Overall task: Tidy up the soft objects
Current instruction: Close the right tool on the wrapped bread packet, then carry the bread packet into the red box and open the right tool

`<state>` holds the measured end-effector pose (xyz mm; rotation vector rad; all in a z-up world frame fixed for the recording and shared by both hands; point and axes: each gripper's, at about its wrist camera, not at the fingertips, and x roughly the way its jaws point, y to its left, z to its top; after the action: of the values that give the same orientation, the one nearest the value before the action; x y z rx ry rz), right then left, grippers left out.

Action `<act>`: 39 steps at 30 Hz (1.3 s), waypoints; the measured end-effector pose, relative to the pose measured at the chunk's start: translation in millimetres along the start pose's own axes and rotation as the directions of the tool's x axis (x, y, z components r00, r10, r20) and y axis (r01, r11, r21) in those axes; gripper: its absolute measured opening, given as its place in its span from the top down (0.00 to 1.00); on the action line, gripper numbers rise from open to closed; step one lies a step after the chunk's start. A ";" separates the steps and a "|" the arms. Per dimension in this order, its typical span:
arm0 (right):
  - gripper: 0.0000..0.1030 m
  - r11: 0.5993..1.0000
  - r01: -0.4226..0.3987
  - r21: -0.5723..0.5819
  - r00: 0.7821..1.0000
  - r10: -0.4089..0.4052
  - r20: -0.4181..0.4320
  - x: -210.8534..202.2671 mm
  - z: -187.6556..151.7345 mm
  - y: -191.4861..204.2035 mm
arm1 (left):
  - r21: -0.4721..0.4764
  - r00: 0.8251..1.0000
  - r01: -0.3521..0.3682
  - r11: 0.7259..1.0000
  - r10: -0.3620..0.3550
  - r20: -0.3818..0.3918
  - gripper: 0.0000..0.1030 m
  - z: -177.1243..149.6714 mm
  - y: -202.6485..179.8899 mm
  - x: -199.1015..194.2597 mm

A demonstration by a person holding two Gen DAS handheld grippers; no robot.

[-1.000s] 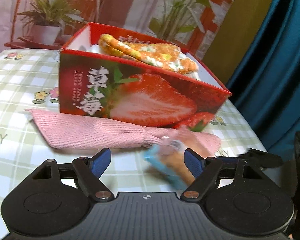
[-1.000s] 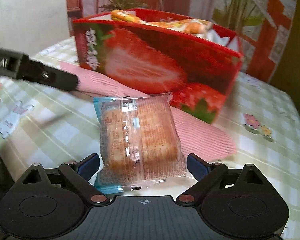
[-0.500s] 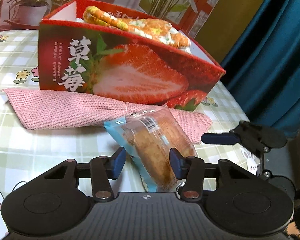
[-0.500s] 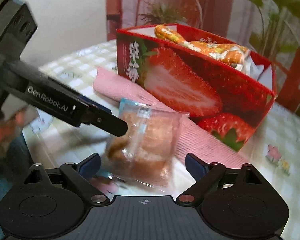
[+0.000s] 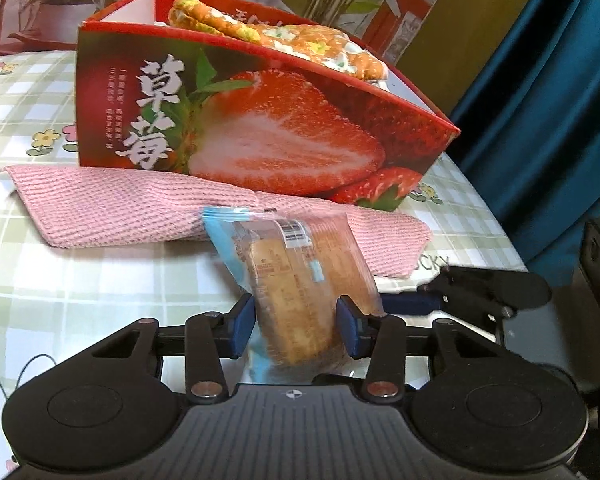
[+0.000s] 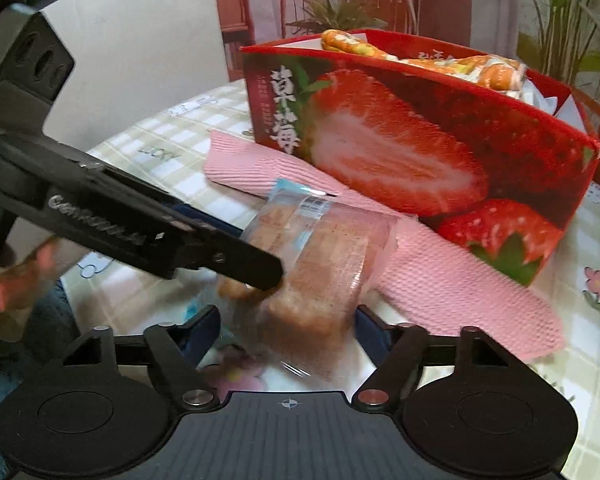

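Over on the left, the checked tablecloth [image 5: 80, 280] lies bare ahead of the pink knitted cloth [image 5: 112, 208], which stretches along the foot of the strawberry box [image 5: 284, 132]. In that box, an orange floral soft item [image 5: 300, 40] pokes above the rim. Centre frame, the left gripper [image 5: 296, 326] has just been closing, and its blue pads sit tight against both sides of the wrapped bread packet [image 5: 296, 280], which stands tilted on the table with its far end leaning over the pink cloth. Off to the right, a blue fingertip of the other tool lies just beside the packet.

From the right wrist view, the left tool reaches in from the left across the packet [image 6: 324, 256]. The right gripper [image 6: 288, 328] has just been closing too; the packet lies between its jaws, but the frame is blurred, so whether both pads press on it I cannot tell.
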<state>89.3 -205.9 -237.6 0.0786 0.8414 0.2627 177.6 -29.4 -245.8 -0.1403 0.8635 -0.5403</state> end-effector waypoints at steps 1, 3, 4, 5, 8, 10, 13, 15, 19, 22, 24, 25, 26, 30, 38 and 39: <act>0.42 1.000 0.000 0.006 1.000 0.000 0.005 -0.1 -1.1 2.5 | -0.004 1.000 -0.001 1.000 0.001 0.001 0.54 0.0 1.3 -0.8; 0.44 1.000 0.005 0.024 1.000 -0.006 0.015 -0.4 -2.1 5.7 | -0.018 1.000 0.001 1.000 -0.001 0.005 0.54 -0.7 4.5 -3.2; 0.45 0.999 0.005 0.036 1.000 -0.005 0.018 -0.9 -2.7 6.2 | -0.020 1.000 0.000 1.000 0.000 0.006 0.54 -1.1 5.2 -3.5; 0.45 0.999 0.003 0.045 1.000 -0.004 0.022 -1.1 -3.3 6.9 | -0.022 1.000 0.001 1.000 -0.001 0.008 0.54 -1.8 6.0 -4.5; 0.44 0.999 0.022 0.041 0.999 -0.023 0.027 0.1 -4.5 7.6 | -0.018 1.000 0.001 1.000 -0.001 0.008 0.54 -3.1 6.0 -4.8; 0.44 0.998 0.030 0.056 0.999 -0.031 0.028 2.2 -4.9 6.8 | -0.017 1.000 -0.001 1.000 0.001 0.009 0.54 -3.9 4.9 -5.1; 0.45 0.998 0.029 0.062 0.999 -0.031 0.032 2.3 -5.8 10.7 | -0.013 1.000 -0.008 1.000 0.008 0.018 0.54 -3.7 3.2 -8.3; 0.45 0.998 0.034 0.052 0.998 -0.037 0.049 -1.4 -4.0 15.0 | -0.021 0.999 0.004 1.000 -0.003 0.043 0.54 -1.5 3.4 -15.1; 0.45 0.998 0.030 0.056 0.992 -0.037 0.123 -20.1 4.1 16.8 | -0.016 0.993 0.032 0.999 -0.030 0.112 0.54 4.0 1.6 -35.7; 0.45 0.999 0.045 0.026 0.984 -0.049 0.169 -33.5 12.1 21.4 | 0.021 0.986 0.024 0.999 -0.027 0.167 0.54 10.6 -6.7 -52.4; 0.45 0.998 0.059 0.005 0.979 -0.059 0.196 -42.7 20.2 24.1 | 0.050 0.980 0.007 0.999 -0.017 0.197 0.54 16.3 -13.1 -61.8; 0.45 0.998 0.062 -0.001 0.977 -0.060 0.205 -46.0 23.9 25.1 | 0.064 0.976 -0.003 0.998 -0.011 0.216 0.54 20.0 -17.3 -67.1; 0.45 0.998 0.065 -0.005 0.974 -0.062 0.217 -50.0 28.1 25.7 | 0.075 0.973 -0.009 0.997 -0.009 0.232 0.54 23.7 -20.2 -71.7; 0.45 0.997 0.072 -0.029 0.965 -0.062 0.254 -64.7 50.3 24.4 | 0.120 0.961 -0.030 0.992 -0.004 0.275 0.54 45.7 -31.4 -84.9; 0.45 0.994 0.102 -0.042 0.947 -0.085 0.310 -75.5 113.1 -5.8 | 0.150 0.950 0.004 0.989 -0.050 0.308 0.54 114.6 -38.8 -80.6; 0.45 0.993 0.110 -0.044 0.945 -0.091 0.314 -74.1 119.2 -9.1 | 0.151 0.949 0.005 0.988 -0.052 0.312 0.54 121.9 -39.2 -77.5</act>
<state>132.8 -229.8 -106.0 0.0190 0.5207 0.1736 213.4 -35.6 -100.5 -0.0993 0.5074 -0.5890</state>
